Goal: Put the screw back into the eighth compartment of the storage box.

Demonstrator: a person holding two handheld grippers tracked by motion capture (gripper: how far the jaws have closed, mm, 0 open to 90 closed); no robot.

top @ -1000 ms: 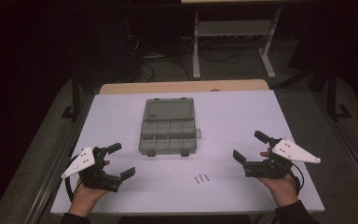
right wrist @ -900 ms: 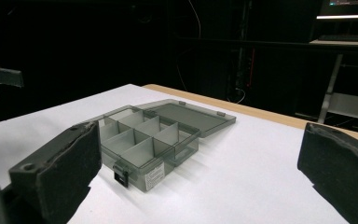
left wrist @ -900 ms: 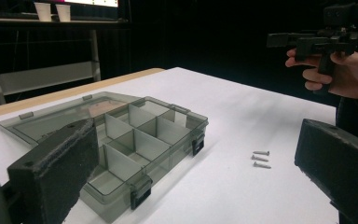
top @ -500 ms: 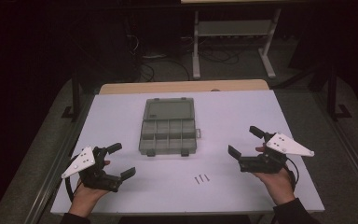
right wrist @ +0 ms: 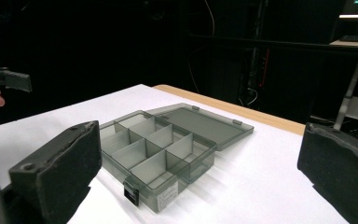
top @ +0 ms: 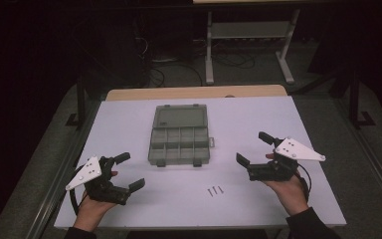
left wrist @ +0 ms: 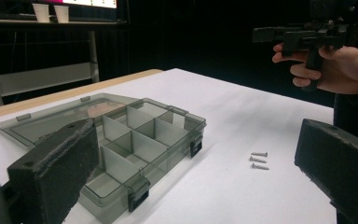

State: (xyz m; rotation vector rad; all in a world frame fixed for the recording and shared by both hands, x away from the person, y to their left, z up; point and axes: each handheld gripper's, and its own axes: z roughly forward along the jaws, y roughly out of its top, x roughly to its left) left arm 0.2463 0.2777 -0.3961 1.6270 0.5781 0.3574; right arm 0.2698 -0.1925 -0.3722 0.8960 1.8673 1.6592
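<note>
Three screws lie on the table between both grippers — nearer the right gripper, apart from it. Left gripper, right gripper: jaws spread, empty. Screw heads too small to resolve.

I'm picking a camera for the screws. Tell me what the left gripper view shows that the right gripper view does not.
Left gripper view: three screws lying loose on the white table, plus the right gripper held in a hand. Right gripper view: the organizer's front label and the frame beyond the far edge. Both: the open, empty organizer box with its lid laid back.
</note>
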